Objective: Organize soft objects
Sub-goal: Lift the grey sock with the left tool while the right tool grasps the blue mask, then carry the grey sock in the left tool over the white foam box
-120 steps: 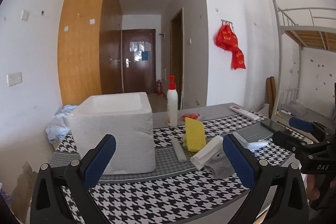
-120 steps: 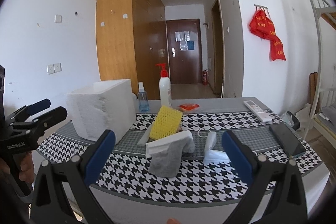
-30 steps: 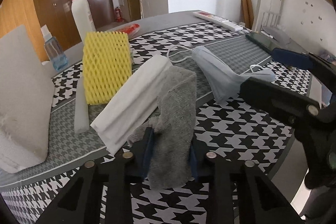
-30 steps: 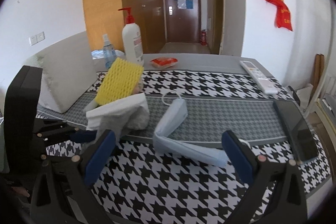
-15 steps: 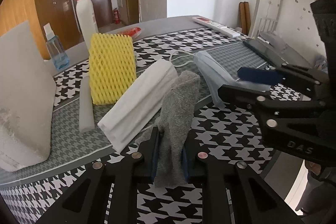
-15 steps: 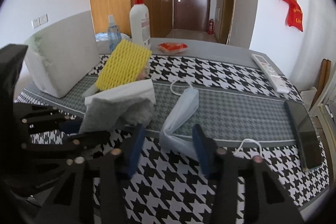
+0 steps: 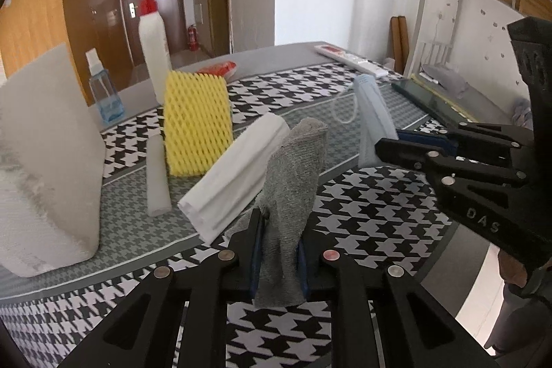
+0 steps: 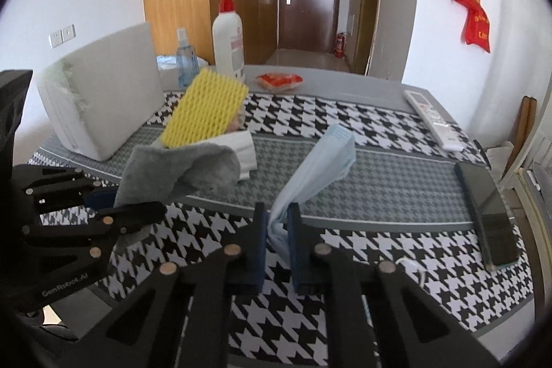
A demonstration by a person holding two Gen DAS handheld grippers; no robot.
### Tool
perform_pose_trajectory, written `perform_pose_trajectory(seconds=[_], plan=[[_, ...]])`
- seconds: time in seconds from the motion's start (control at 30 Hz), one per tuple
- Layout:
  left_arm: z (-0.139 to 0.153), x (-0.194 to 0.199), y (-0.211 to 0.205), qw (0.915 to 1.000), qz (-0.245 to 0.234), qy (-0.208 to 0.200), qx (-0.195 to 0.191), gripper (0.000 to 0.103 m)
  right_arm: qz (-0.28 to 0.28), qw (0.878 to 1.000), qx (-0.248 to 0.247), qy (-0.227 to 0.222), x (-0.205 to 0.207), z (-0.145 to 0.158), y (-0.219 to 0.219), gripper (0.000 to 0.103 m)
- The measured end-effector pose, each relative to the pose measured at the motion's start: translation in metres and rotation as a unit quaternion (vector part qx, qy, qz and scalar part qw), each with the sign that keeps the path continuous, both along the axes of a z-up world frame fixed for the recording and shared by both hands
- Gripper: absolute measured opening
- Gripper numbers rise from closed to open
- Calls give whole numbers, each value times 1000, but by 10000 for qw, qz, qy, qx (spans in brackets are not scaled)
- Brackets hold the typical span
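Note:
My left gripper (image 7: 277, 244) is shut on a grey sock (image 7: 293, 181) and holds it lifted off the table; the sock also shows in the right wrist view (image 8: 179, 171). My right gripper (image 8: 277, 230) is shut on a light blue face mask (image 8: 317, 164), which stands up from the jaws; the mask also shows in the left wrist view (image 7: 372, 123). A white folded cloth (image 7: 238, 181) leans beside the sock. A yellow foam net sleeve (image 7: 196, 126) stands behind it. A white foam box (image 7: 45, 161) sits at the left.
A pump bottle (image 7: 153, 47), a small blue spray bottle (image 7: 103, 92) and a red packet (image 8: 279, 80) stand at the back. A remote (image 8: 431, 119) and a dark phone (image 8: 486, 212) lie on the right of the houndstooth tablecloth (image 8: 362, 188).
My right gripper has closed on the face mask and raised it. My left gripper has lifted the grey sock higher and pulled it toward me, away from the white cloth.

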State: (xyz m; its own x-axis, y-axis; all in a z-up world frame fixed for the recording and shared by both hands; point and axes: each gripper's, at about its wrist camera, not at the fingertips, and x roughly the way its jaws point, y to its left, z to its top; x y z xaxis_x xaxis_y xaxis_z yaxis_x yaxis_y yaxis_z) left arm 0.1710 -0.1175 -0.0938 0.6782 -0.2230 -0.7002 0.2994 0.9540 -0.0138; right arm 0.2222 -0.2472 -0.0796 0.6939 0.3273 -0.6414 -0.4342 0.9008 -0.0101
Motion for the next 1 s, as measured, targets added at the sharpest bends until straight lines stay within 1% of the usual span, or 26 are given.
perform_pose_trajectory(seconds=[0.27, 0.57, 1.0], plan=[[14, -21, 7, 9996, 91, -268, -32, 18, -61, 9996, 117, -266, -24, 18, 0, 15], [24, -42, 20, 9988, 173, -464, -29, 18, -117, 9988, 264, -388, -41, 28, 0, 15], [39, -60, 44, 9965, 248, -803, -28, 18, -103, 9973, 397, -612, -61, 44, 13, 15]])
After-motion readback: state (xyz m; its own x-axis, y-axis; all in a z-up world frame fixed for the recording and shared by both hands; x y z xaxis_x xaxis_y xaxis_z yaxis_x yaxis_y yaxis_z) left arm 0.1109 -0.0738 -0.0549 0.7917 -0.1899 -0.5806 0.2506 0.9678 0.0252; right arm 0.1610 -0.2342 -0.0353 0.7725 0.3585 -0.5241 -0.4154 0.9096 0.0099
